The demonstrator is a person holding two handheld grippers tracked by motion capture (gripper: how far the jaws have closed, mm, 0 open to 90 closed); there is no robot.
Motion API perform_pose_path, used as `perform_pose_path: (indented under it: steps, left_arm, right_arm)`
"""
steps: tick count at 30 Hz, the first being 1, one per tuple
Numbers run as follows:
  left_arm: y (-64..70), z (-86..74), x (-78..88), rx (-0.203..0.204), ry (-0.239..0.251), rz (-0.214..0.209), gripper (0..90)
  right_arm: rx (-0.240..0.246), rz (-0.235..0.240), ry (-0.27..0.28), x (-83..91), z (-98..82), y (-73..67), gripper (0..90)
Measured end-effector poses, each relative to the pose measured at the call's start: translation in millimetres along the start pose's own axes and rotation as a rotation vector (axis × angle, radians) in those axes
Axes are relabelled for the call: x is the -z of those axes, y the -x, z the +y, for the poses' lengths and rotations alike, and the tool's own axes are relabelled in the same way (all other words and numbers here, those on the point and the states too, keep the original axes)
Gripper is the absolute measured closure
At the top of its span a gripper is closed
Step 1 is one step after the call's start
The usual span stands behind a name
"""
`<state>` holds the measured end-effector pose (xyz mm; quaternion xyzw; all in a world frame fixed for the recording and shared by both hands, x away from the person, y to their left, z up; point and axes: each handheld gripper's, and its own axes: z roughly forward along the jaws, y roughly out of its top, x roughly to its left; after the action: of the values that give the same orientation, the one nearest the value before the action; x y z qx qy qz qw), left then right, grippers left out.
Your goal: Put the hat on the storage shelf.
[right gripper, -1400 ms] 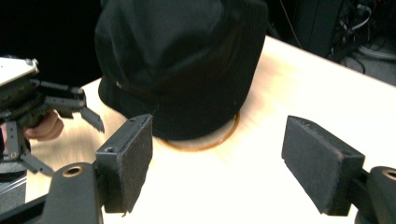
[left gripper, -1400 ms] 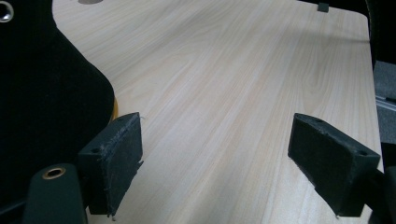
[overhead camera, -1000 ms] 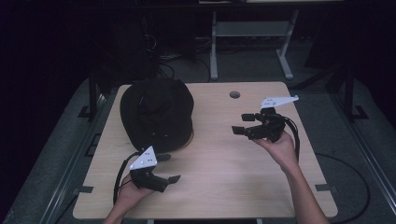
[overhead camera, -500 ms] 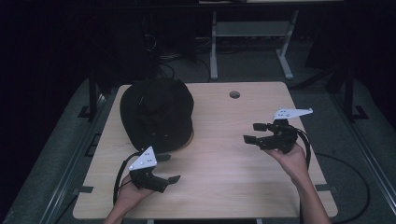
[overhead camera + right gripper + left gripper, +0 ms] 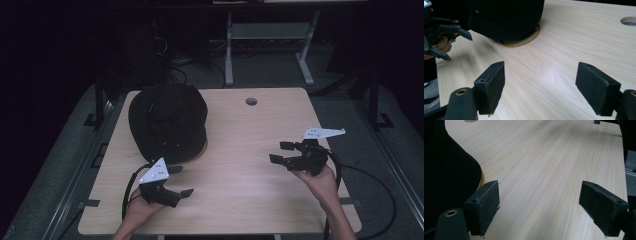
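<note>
A black brimmed hat (image 5: 167,122) lies on the far left part of the wooden table (image 5: 240,130), with a thin yellow ring (image 5: 204,148) peeking out under its near edge. My left gripper (image 5: 181,181) is held low just in front of the hat, open, nothing between its pads (image 5: 486,202); the hat's brim (image 5: 449,170) is just left of it. My right gripper (image 5: 280,152) hangs over the table's right side, jaws pointing left at the hat (image 5: 504,17), open and empty. The right gripper view also shows the left gripper (image 5: 455,45).
A round cable hole (image 5: 251,101) sits near the table's far edge. Bare wood lies between the two grippers. Beyond the table is a dark floor with cables and a grey metal stand (image 5: 265,35).
My right gripper has moved toward the near right of the table and sunk lower, still open. The left gripper and the hat have stayed put.
</note>
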<state>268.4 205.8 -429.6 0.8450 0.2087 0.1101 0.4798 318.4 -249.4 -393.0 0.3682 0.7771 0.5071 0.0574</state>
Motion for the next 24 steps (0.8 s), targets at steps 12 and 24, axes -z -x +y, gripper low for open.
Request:
perform_pose_path:
  steps: [12,24]
  left_arm:
    - [1.0,-0.1,-0.5,0.001,-0.004,-0.004,16.1]
    - [1.2,-1.1,0.1,0.005,-0.002,-0.004,16.1]
  right_arm:
    - [-0.028,-0.021,-0.001,10.2,-26.3,2.3,21.2]
    - [-0.060,-0.044,-0.012,23.4,-59.3,3.5,21.0]
